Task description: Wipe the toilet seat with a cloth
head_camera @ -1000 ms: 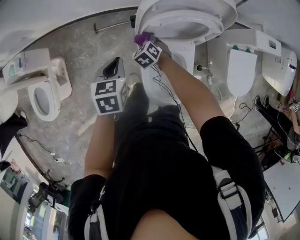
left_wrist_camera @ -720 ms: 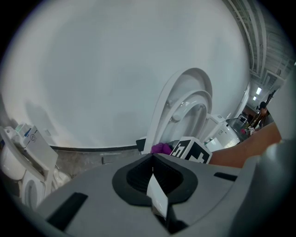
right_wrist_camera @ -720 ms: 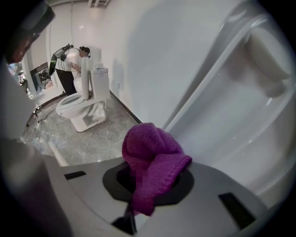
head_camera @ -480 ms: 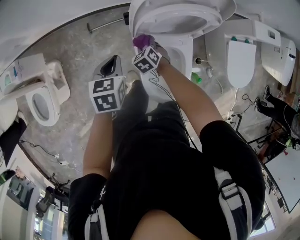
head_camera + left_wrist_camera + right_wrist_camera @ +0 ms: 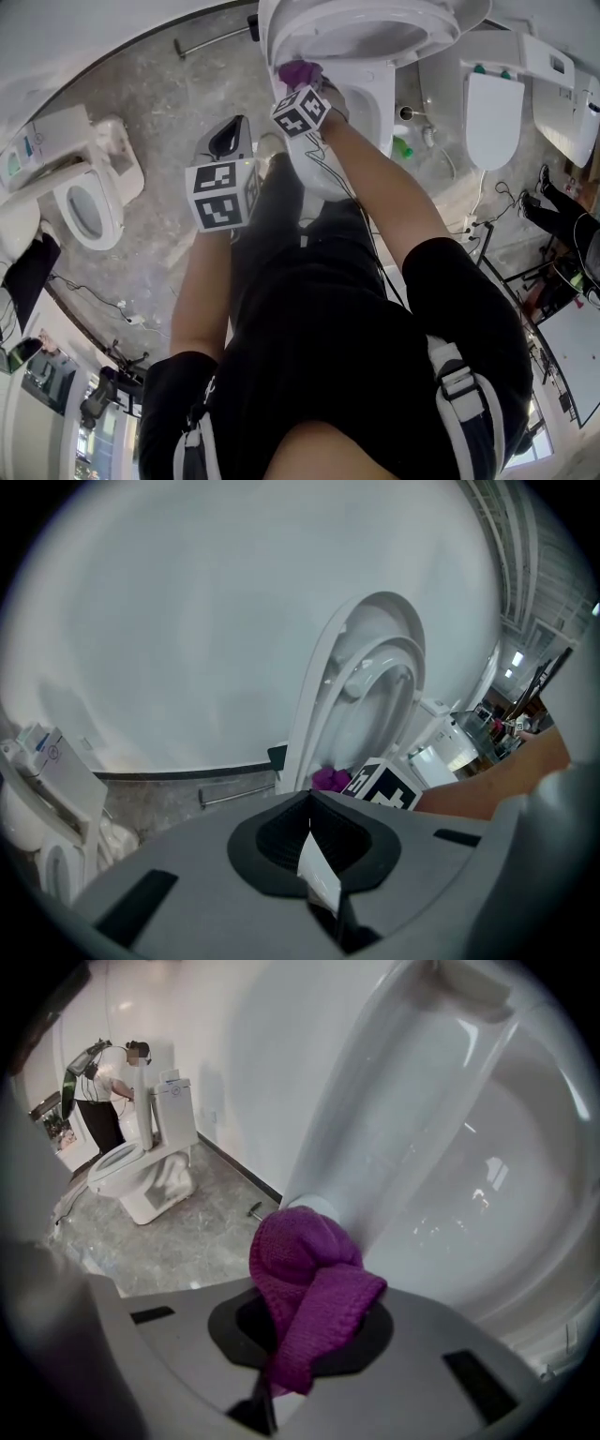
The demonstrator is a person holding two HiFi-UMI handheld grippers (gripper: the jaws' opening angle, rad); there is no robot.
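Grey stone floor, several toilets about. Right claw (image 5: 302,1358) clenched on purple cloth (image 5: 309,1283), apparently touching the raised toilet seat (image 5: 429,39). Left claw (image 5: 310,844) clenched, idle. Risk: bunched cloth dragging loose under rubbing pressure.

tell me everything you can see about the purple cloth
The purple cloth looks like a ribbed knit, soft and thick. It is bunched into a rounded wad, with a folded flap drooping over. The right gripper is shut on its lower end, so the wad sticks out past the jaws. Its top appears pressed against the edge of the raised white toilet seat.
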